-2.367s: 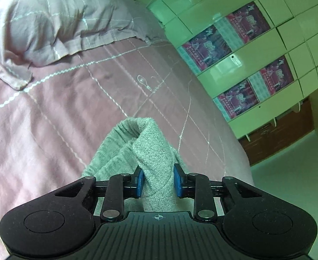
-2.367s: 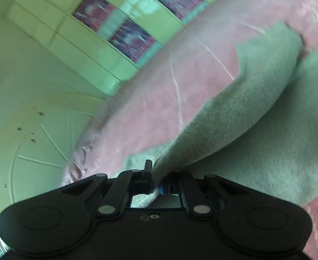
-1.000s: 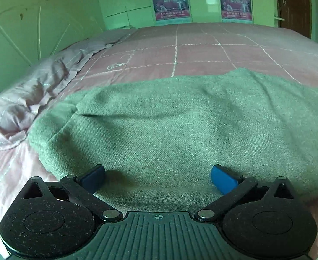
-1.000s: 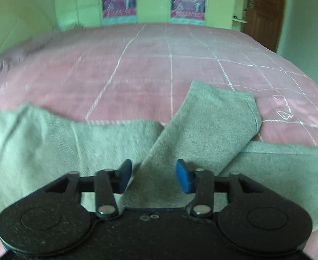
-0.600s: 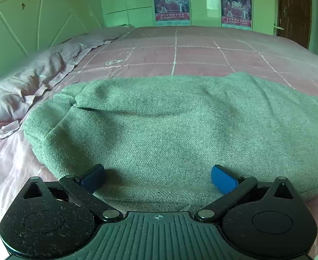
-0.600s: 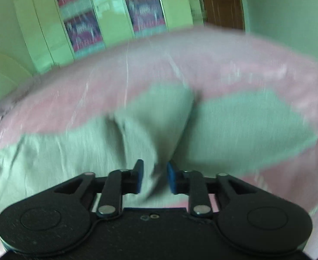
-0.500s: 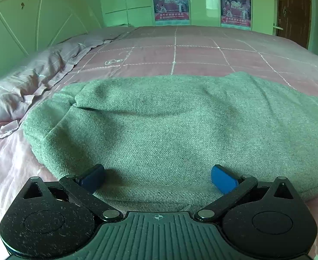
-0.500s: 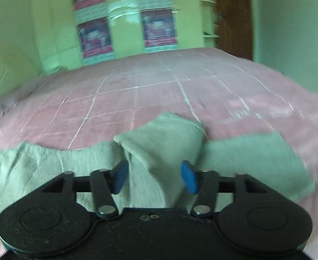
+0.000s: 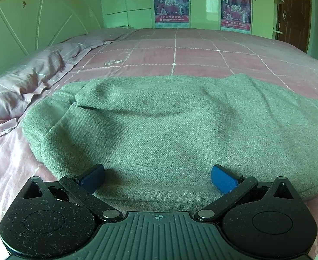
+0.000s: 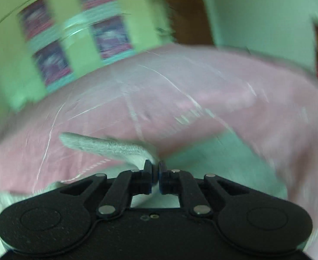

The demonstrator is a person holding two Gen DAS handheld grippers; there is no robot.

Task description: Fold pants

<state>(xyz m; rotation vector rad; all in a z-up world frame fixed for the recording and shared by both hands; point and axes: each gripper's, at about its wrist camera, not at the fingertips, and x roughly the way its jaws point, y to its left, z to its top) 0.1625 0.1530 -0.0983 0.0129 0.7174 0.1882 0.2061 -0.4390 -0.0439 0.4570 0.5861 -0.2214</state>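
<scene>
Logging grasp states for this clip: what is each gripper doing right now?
Left gripper: open, jaws wide over the grey-green pants, gripping nothing.
Right gripper: shut on a pants leg; the view is motion-blurred.

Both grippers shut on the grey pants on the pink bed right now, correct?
Not quite. Only the right gripper is shut on the pants, as the right wrist view shows. In the left wrist view the left gripper is open, its blue pads spread wide over the fabric lying on the pink bed.
</scene>
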